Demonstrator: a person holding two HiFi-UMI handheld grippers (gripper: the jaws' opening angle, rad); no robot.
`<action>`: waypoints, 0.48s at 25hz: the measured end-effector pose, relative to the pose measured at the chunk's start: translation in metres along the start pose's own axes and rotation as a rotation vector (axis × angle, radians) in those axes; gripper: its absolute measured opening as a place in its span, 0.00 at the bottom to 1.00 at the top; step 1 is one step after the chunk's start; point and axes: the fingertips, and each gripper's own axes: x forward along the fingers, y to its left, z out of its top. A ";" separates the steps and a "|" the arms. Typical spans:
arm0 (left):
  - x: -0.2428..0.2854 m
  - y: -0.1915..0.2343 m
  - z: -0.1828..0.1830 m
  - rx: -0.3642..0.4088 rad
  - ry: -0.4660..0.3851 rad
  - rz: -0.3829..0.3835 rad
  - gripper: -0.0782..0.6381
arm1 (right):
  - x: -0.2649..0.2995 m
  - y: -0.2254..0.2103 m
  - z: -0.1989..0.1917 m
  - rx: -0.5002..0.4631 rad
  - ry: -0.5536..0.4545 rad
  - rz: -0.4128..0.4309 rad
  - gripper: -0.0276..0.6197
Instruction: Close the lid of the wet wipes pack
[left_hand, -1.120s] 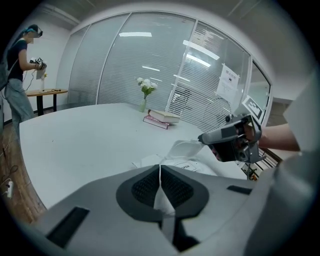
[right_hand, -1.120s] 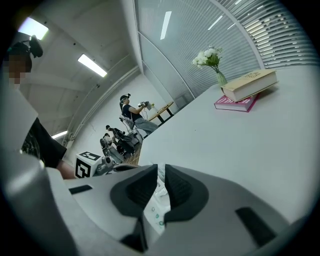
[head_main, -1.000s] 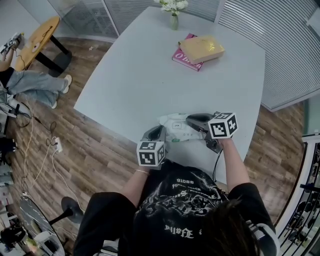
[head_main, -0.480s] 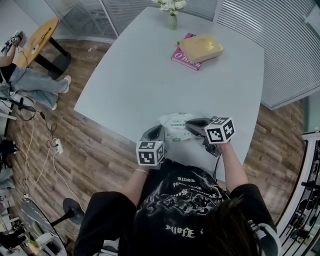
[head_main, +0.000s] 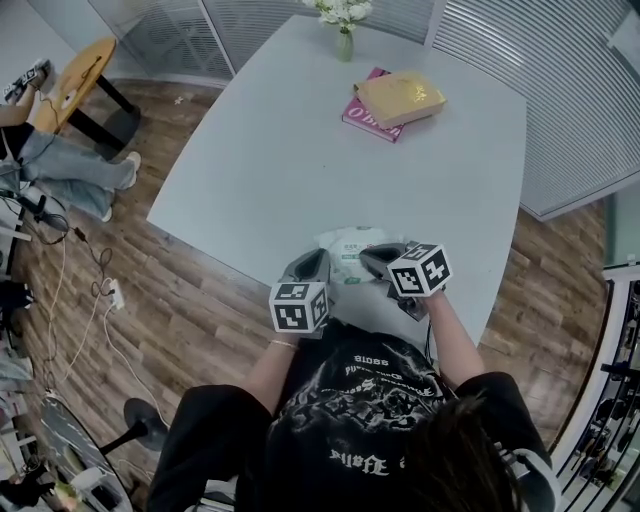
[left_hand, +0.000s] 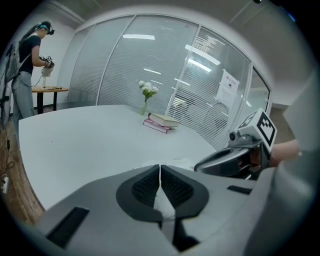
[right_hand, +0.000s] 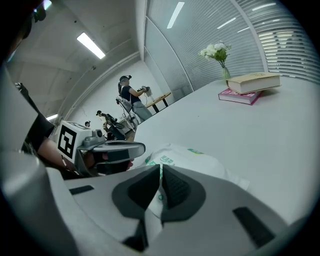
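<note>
While one wet wipes pack (head_main: 350, 246), two books (head_main: 396, 100) and one vase (head_main: 345, 42) are sitting around, my left gripper (left_hand: 160, 167) is clenching at the pack's edge; my right gripper (right_hand: 161, 168) is just closing, jaws nearly together, empty, over it.

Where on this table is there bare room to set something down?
The wide middle of the table is bare, between the wet wipes pack at the near edge and the books and vase at the far end. It is crowded only around the pack.
</note>
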 end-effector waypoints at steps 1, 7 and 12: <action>0.001 -0.002 0.002 0.007 -0.003 -0.006 0.12 | 0.002 -0.001 -0.001 0.000 0.001 -0.019 0.06; 0.001 -0.007 -0.005 0.001 0.015 -0.024 0.12 | 0.011 -0.005 -0.006 -0.022 -0.018 -0.183 0.04; 0.002 -0.009 -0.005 0.005 0.015 -0.032 0.12 | 0.013 -0.008 -0.006 -0.038 -0.002 -0.258 0.04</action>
